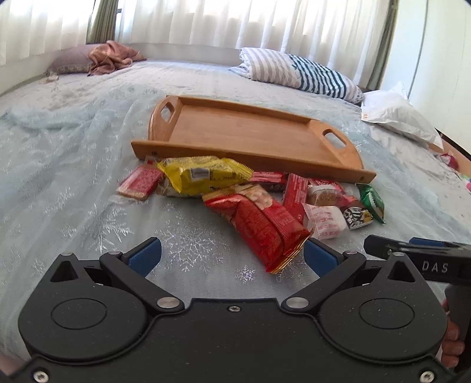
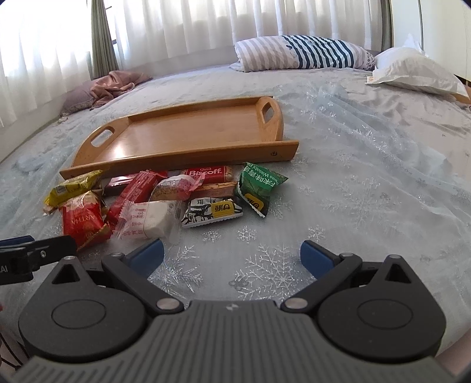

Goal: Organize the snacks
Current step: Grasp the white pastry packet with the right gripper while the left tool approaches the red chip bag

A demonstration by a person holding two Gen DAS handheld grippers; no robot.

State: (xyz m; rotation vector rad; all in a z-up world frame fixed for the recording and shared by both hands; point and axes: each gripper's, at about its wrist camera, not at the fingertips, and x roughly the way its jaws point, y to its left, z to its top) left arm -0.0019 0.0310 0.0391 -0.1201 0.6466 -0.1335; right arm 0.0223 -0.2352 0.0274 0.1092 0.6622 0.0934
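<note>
With their jaws spread wide and nothing between them, the left gripper [image 1: 232, 256] and right gripper [image 2: 232, 256] hover low over the bedspread [image 2: 368, 191], short of the tray [image 1: 235, 132], seemingly poised for a first pick. Against the tray's near wall lies the snack pile; the red packet [image 1: 265, 227] reaches nearest the left gripper, the green wasabi packet [image 2: 259, 185] marks the pile's right end. Nothing sits in the tray yet, so sorting looks unstarted.

I am in a home bedroom: a wide bed [image 2: 368, 182] under a pale snowflake bedspread [image 1: 73, 165], a striped pillow [image 2: 303, 53] and a white pillow [image 2: 412, 70] at its head, and sheer white curtains [image 1: 235, 20] over the bright window behind.
</note>
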